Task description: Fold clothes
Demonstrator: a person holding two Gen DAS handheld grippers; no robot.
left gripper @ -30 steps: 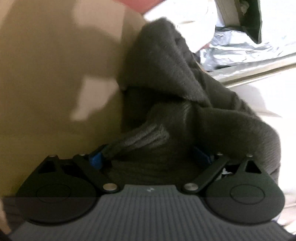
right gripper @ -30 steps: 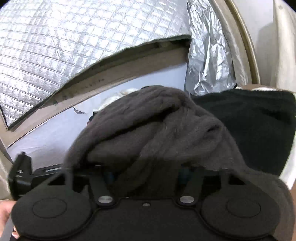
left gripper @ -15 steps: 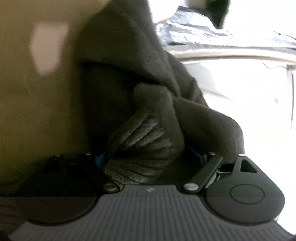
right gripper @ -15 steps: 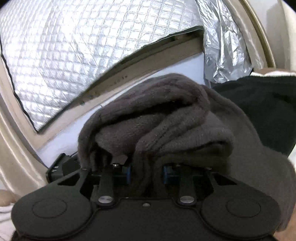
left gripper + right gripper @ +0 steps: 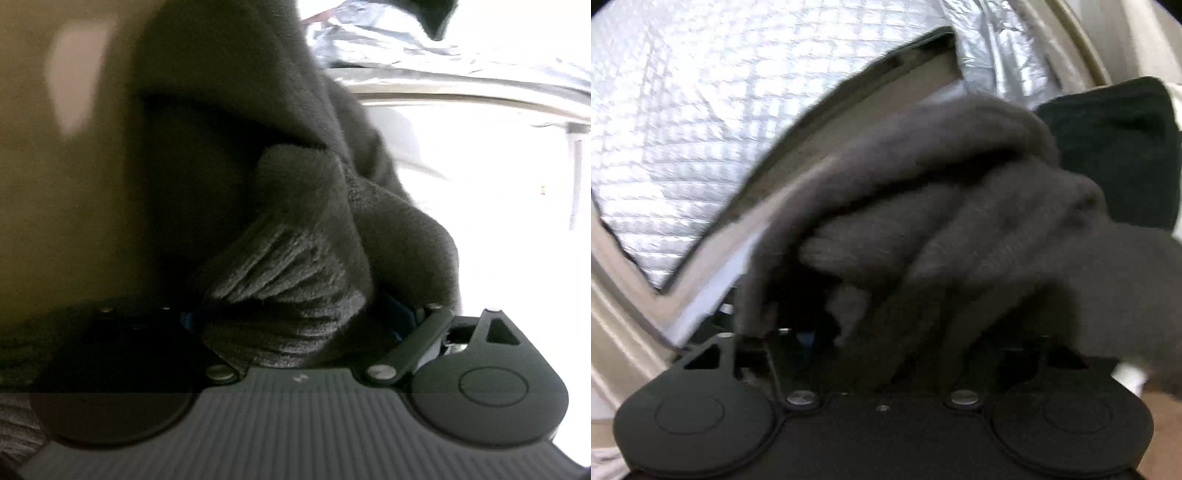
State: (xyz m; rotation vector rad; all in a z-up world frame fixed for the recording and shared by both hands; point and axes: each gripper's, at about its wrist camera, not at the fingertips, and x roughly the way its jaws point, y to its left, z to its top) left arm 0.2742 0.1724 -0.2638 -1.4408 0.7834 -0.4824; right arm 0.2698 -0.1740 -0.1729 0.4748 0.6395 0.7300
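The dark grey sweater (image 5: 295, 229) is sitting bunched up in front of both tools. In the left wrist view, its ribbed cuff (image 5: 284, 295) is lying between the two arms of the left gripper (image 5: 295, 325). The jaws are standing wide, and they have just been opening a bit more. The blue pads are almost hidden by the wool, so I cannot tell if they are pressing on the cuff. A second ago the cuff was a thin roll lying off to the left; now it is filling the middle of the gap.

In the right wrist view, the sweater (image 5: 960, 206) is piled over the right gripper (image 5: 882, 343) and is blurry. Half a second ago the blue pads were squeezing a fold close together. Now the jaws have just been opening, and a fold is still hanging between them. I cannot tell if the pads are touching it.

A shiny silver quilted sheet (image 5: 701, 110) is behind the sweater, and a black cloth (image 5: 1115, 147) is lying to its right.
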